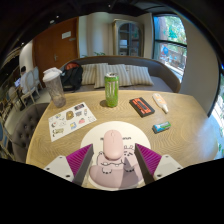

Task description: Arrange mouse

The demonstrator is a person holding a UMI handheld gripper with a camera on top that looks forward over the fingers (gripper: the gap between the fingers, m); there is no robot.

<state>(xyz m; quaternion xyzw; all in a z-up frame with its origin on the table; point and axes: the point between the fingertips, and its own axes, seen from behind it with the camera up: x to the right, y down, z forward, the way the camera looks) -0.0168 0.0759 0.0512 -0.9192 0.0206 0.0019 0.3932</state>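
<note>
A pale pink mouse [113,139] lies on a pink animal-shaped mouse mat [113,172] at the near edge of the round wooden table [100,130]. My gripper [114,152] is low over the mat, its fingers [84,160] with magenta pads at either side. The mouse stands between the fingertips with a gap at each side and rests on the mat. The gripper is open.
Beyond the mouse stand a green can [111,89] and a clear lidded cup [54,87]. A printed leaflet [71,119] lies at the left. A dark flat box [141,107], a white object [160,103] and a small teal item [161,127] lie at the right. A sofa [125,73] is behind the table.
</note>
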